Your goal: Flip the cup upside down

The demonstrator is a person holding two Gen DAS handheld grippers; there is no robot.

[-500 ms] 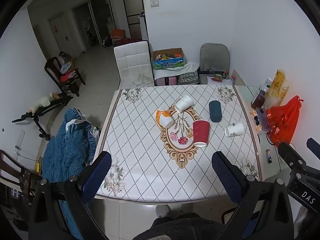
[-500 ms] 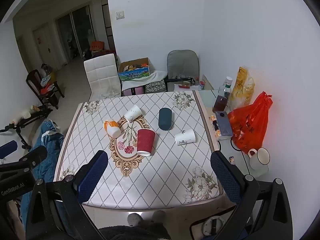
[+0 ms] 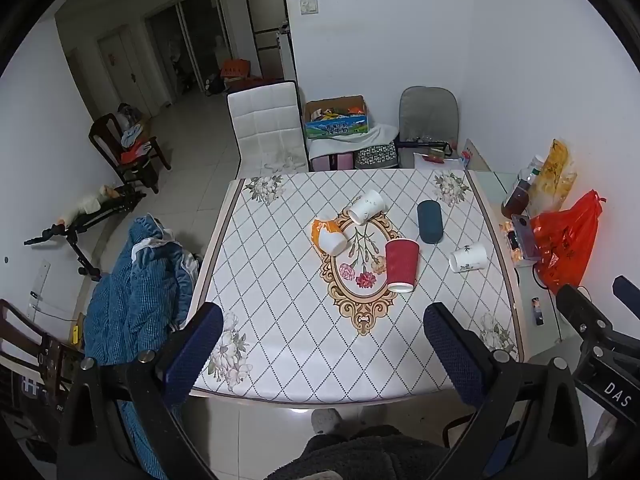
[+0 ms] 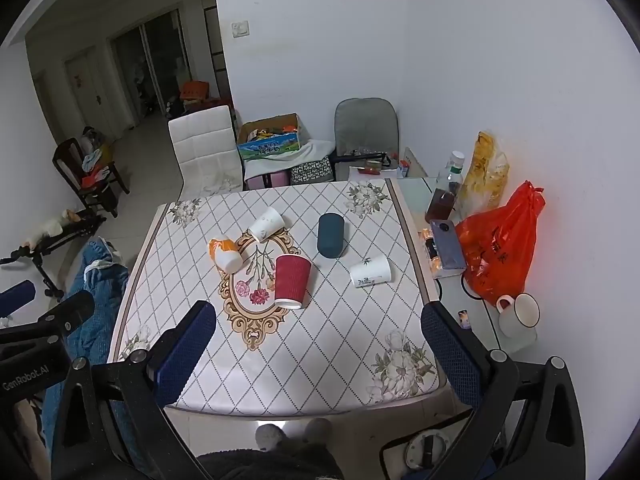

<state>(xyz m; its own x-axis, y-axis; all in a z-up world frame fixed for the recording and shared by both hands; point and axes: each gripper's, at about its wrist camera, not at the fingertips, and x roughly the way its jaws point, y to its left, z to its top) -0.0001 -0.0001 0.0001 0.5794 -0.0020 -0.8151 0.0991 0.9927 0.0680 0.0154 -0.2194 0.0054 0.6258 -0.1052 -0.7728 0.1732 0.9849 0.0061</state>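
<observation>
Several cups lie on their sides on the patterned table point(image 3: 280, 320): a red ribbed cup point(image 3: 401, 265) point(image 4: 292, 281) at the middle, an orange and white cup point(image 3: 329, 236) point(image 4: 224, 254) to its left, a white cup point(image 3: 365, 207) point(image 4: 266, 223) behind, a dark teal cup point(image 3: 429, 221) point(image 4: 331, 235) and a white printed cup point(image 3: 468, 257) point(image 4: 370, 271) to the right. My left gripper point(image 3: 323, 350) and right gripper point(image 4: 316, 350) are both open and empty, held high above the table's near edge.
A side surface on the right holds a red plastic bag point(image 4: 500, 248), a phone point(image 4: 448, 244), bottles and a white mug point(image 4: 518, 316). A white chair point(image 3: 266, 130) stands behind the table. A blue jacket point(image 3: 132, 292) hangs at the left.
</observation>
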